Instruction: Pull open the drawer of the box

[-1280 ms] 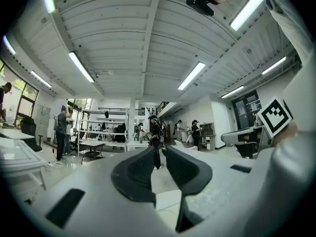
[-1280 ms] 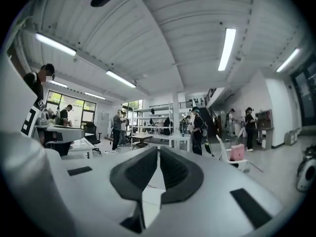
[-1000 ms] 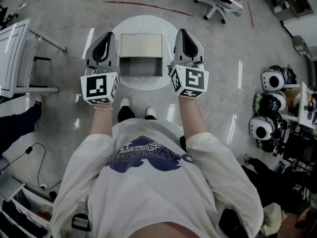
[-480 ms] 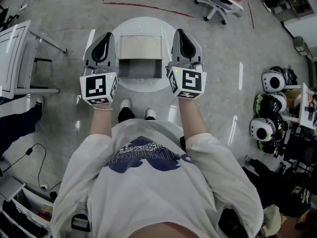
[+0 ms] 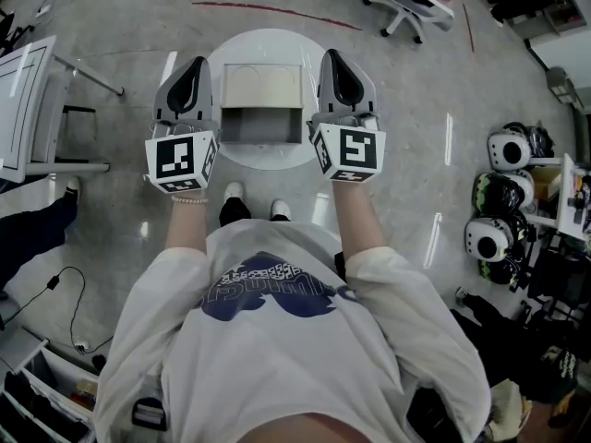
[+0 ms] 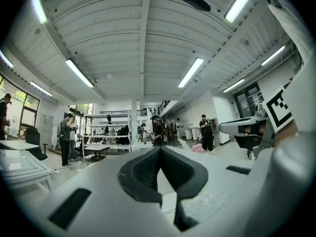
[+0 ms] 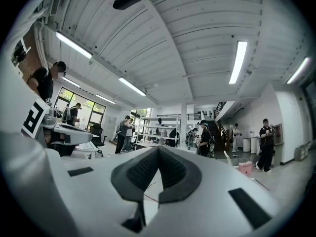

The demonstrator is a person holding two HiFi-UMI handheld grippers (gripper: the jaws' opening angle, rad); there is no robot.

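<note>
Jaws on both of your grippers are pressed together, pad against pad, gripping nothing: in the left gripper view the left gripper [image 6: 160, 151] closes its dark pads to a point against a bright hall with strip lights, and the right gripper [image 7: 158, 149] shows the same in its own view. From your head view the two are held up side by side, the left gripper [image 5: 194, 70] at one flank of the box [image 5: 264, 86] and the right gripper [image 5: 338, 63] at the other, their marker cubes [image 5: 182, 160] nearest your body. The box is pale beige and sits on a round white table [image 5: 268, 161] straight ahead of you. Its grey drawer [image 5: 263, 123] stands pulled out toward you, its cavity open to the camera. Neither gripper touches the box or the drawer. An office chair [image 5: 411, 3] stands well beyond the table, and helmets [image 5: 503, 150] sit off to your right.
</note>
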